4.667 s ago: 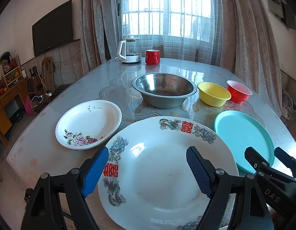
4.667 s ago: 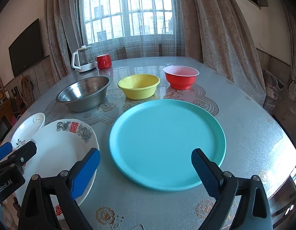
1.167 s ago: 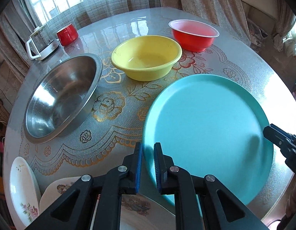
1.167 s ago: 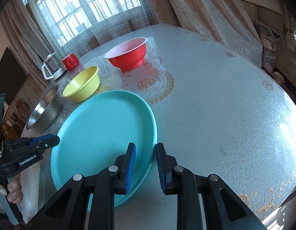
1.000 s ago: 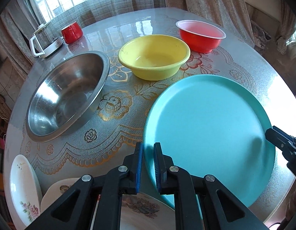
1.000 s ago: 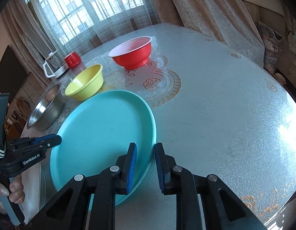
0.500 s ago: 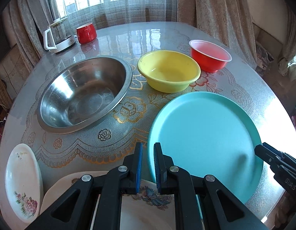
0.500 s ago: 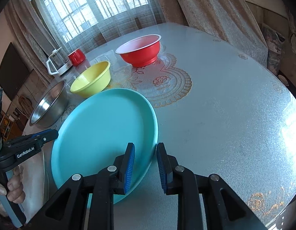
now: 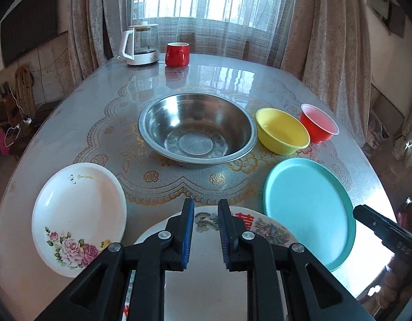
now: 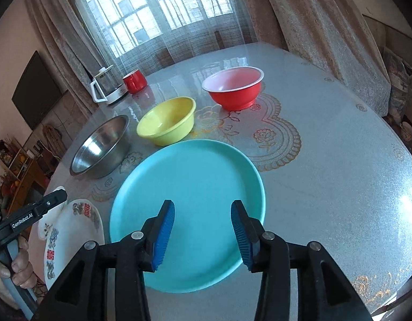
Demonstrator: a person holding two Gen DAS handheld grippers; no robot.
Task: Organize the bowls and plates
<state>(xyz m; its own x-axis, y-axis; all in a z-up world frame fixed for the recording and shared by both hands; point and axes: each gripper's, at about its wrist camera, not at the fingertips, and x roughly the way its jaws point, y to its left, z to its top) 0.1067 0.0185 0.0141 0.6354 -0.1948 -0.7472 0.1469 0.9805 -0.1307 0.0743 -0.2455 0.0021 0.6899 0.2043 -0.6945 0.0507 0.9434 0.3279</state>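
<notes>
While letting go of the round blue plastic plate (image 10: 187, 203) with jaws opening, empty; next, stack onto the big white flowered plate (image 9: 206, 240).

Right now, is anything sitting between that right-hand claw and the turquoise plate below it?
Nothing visible. The right gripper hangs over the near part of the turquoise plate, its jaws opening with nothing between them. The yellow bowl and big patterned plate stand off to the sides.
</notes>
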